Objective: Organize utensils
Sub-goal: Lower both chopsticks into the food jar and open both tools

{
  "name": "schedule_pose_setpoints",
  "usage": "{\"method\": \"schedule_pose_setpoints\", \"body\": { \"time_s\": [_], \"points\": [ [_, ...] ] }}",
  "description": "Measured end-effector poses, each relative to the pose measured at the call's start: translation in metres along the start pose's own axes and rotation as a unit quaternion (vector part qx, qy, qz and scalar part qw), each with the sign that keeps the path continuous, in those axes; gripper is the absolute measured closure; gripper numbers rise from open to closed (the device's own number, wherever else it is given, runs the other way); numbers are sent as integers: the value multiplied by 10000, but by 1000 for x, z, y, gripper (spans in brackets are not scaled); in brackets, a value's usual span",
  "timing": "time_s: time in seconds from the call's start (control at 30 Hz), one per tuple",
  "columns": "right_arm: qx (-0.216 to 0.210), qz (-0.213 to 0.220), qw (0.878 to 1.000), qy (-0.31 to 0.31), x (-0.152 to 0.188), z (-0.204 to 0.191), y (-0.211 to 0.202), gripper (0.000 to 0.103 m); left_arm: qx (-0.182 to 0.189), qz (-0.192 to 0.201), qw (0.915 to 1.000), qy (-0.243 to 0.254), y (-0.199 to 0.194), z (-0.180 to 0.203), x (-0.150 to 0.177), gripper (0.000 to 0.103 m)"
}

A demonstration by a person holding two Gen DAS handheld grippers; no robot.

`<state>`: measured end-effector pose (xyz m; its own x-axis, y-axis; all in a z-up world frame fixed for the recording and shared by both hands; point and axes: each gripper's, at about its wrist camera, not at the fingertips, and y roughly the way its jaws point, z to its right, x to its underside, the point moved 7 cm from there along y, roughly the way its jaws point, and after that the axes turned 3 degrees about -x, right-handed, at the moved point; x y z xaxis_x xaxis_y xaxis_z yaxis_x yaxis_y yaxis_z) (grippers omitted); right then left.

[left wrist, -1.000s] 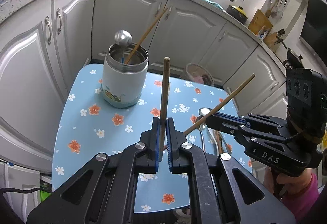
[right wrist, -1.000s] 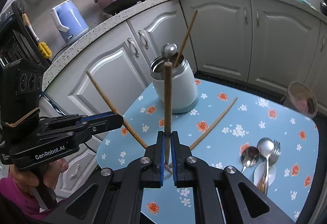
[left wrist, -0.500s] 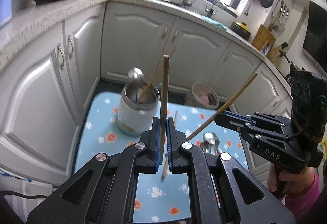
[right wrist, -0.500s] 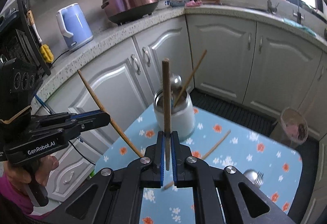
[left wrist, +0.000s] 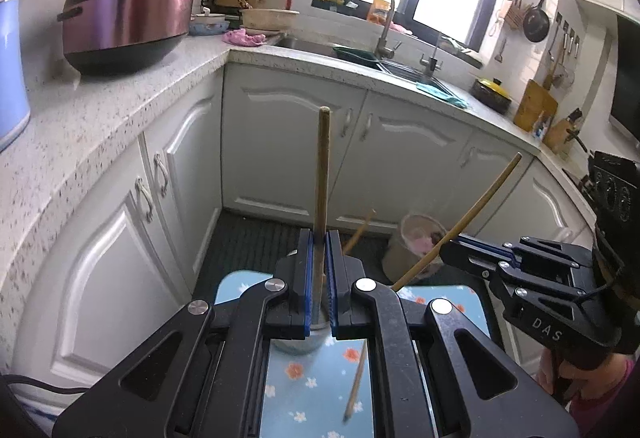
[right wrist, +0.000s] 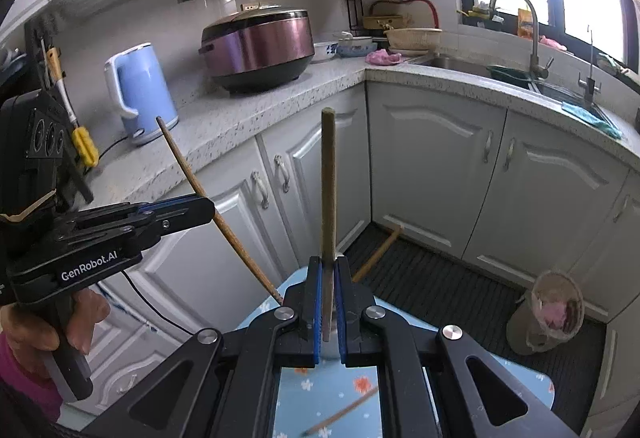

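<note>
"Two chopsticks were up at once, weren't they? What gripped them?"

"Yes. At lower centre of the left wrist view, the black left gripper with blue pads [left wrist: 319, 292] was clamped tight on a brown wooden chopstick [left wrist: 322, 174] that stood nearly upright between its jaws."

"And to the right of that?"

"At the right edge of the same view, the black right gripper marked DAS [left wrist: 452, 248] pinched a second thin wooden chopstick [left wrist: 476, 208], slanting toward the upper right. A hand [left wrist: 560, 378] held its handle at lower right."

"Where was the table?"

"Low in the frame sat the light blue flower-print tabletop [left wrist: 316, 394], mostly behind the fingers. A loose wooden chopstick [left wrist: 356, 386] lay on it, right of centre. A metal container [left wrist: 294, 346] showed only partly beneath the left gripper's jaws, with another chopstick [left wrist: 360, 232] angling up from behind them."

"What did the right wrist view show?"

"At left, a hand [right wrist: 48, 322] gripped the left tool; blue kettle [right wrist: 138, 94] at upper left, maroon rice cooker [right wrist: 258, 46] at upper centre, both on the speckled counter [right wrist: 240, 118]."
</note>
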<state>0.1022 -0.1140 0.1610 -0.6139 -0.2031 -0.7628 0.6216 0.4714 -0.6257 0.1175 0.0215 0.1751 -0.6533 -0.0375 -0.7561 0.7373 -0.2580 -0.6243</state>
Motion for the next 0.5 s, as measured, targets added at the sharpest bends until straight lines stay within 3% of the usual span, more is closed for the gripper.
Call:
{"method": "schedule_pose_setpoints", "body": {
  "time_s": [0.17,0.5],
  "points": [
    [42,-161,9999,14,-10,3,29,98,-139,-116,9998,25,29,-6,-4,98],
    [65,-645,9975,275,16,25,89,98,-362,-524,9980,4,78,-16,25,98]
  ]
}}
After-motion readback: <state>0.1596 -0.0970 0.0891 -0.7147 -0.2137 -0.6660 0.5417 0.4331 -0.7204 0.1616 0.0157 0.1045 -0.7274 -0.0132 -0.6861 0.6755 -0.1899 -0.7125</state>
